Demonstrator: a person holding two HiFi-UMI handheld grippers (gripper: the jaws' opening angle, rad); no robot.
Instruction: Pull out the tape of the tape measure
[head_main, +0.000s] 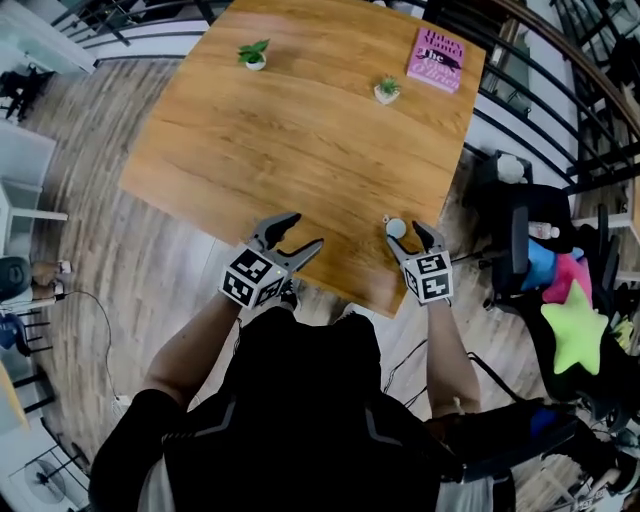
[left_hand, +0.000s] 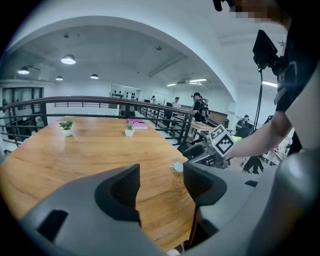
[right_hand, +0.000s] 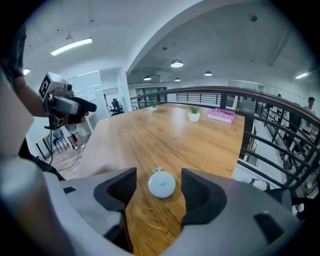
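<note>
The wooden table (head_main: 300, 130) took up most of the shot. Both forearms reached to its near edge. The left gripper (head_main: 305, 230) hung wide open and empty, and the right gripper (head_main: 405, 235) sat open either side of the small round tape measure (right_hand: 161, 184) lying there, pads not touching.

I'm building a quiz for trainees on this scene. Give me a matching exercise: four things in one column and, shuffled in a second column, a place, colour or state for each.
1. tape measure
2. book
3. left tongs
4. star cushion

A. pink, at the far right corner of the table
B. open, nothing between the jaws
C. green, off the table, to its right
D. white, untouched, between the jaws of the open right tongs

Pairs: 1-D, 2-A, 3-B, 4-C
</note>
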